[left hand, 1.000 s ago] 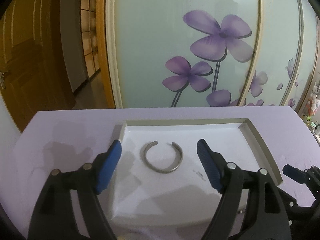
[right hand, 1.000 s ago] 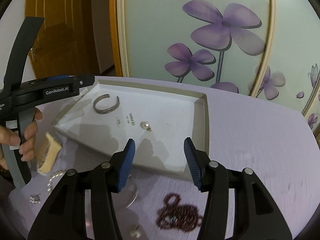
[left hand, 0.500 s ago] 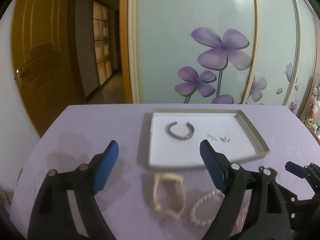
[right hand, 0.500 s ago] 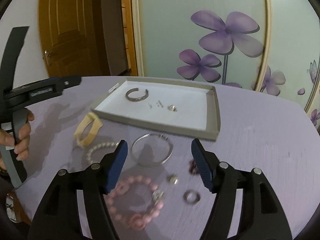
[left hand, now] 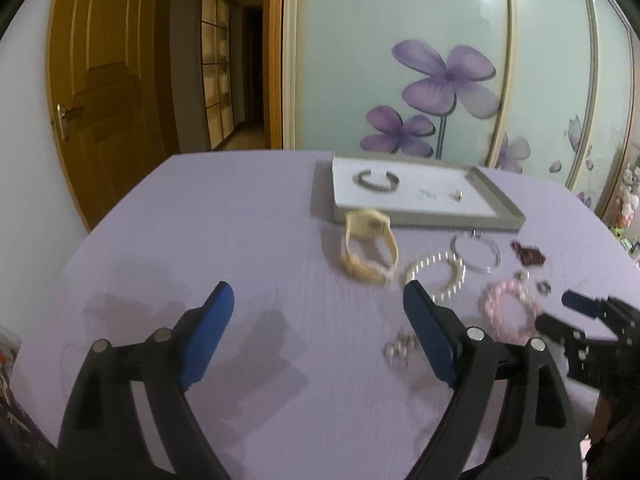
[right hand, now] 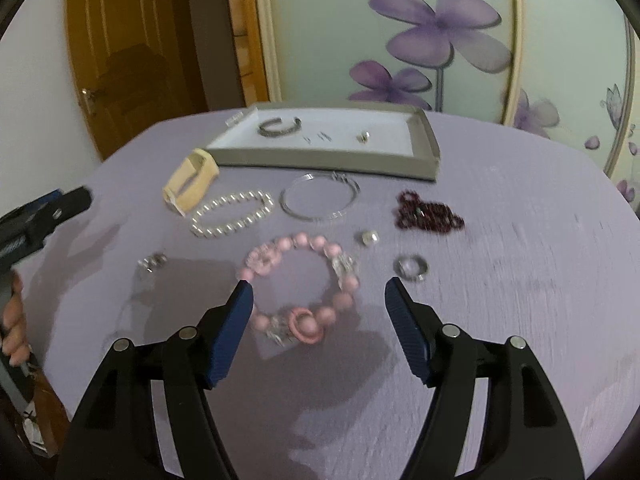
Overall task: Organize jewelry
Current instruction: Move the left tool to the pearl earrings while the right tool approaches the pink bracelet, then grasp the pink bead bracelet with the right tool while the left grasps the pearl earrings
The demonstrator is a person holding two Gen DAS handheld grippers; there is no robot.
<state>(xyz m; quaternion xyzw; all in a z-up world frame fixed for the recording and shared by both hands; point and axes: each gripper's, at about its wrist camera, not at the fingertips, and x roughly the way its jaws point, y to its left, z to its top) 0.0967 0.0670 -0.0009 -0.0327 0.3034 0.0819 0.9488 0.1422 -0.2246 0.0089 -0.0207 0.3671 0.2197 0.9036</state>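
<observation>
A grey tray [right hand: 424, 136] [left hand: 500, 204] at the far side of the purple table holds a silver cuff [right hand: 280, 126] [left hand: 378, 182] and a small earring [right hand: 363, 136]. In front of it lie a cream watch [right hand: 190, 184] [left hand: 368, 248], a pearl bracelet [right hand: 232, 214] [left hand: 438, 270], a clear bangle [right hand: 318, 198], a dark red bead string [right hand: 430, 212], a pink bead bracelet [right hand: 304, 280] [left hand: 508, 312], rings [right hand: 412, 268] and small silver pieces [right hand: 152, 262]. My right gripper [right hand: 318, 300] is open, just above the pink bracelet. My left gripper [left hand: 318, 304] is open and empty over bare table.
A glass sliding door with purple flowers [left hand: 444, 76] stands behind the table. A wooden door [left hand: 100, 92] is at the far left. The table's rounded edge [left hand: 112, 216] curves on the left. A hand [right hand: 14, 320] holds the left gripper's handle.
Both grippers have pulled back from the tray toward the near side of the table. The loose jewellery in front of the tray has come into view. Both stay open.
</observation>
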